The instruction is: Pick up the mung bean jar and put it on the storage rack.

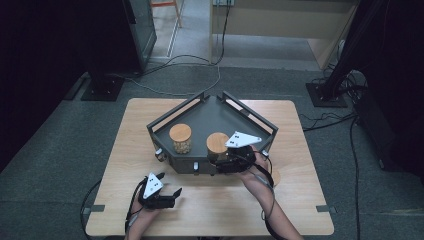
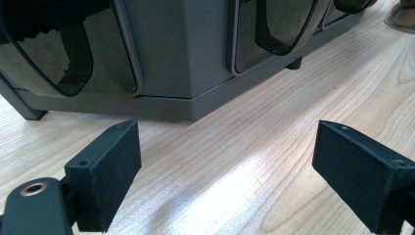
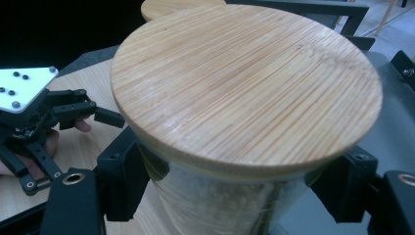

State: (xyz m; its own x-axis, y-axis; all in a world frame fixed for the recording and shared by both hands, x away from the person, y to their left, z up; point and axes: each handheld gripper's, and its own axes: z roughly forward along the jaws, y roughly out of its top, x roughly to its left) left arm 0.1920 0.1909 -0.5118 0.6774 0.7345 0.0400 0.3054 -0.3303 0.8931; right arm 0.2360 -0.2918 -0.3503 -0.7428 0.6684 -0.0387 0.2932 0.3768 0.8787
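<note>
Two glass jars with bamboo lids stand on a dark grey angular stand point(image 1: 210, 117) in the middle of the wooden table. The left jar point(image 1: 180, 138) holds pale pieces and stands free. My right gripper point(image 1: 219, 159) is shut on the right jar point(image 1: 217, 143); in the right gripper view its jaws point(image 3: 235, 178) press the glass on both sides just under the lid point(image 3: 244, 83). My left gripper point(image 1: 176, 197) rests open on the table in front of the stand's left corner, with nothing between its fingers point(image 2: 227, 156).
The stand's front point(image 2: 186, 58) has dark tinted curved panels and short feet on the table. A low rail runs round its back edges. Bare tabletop point(image 1: 295, 200) lies in front and at both sides. Cables and black stand bases sit on the floor behind.
</note>
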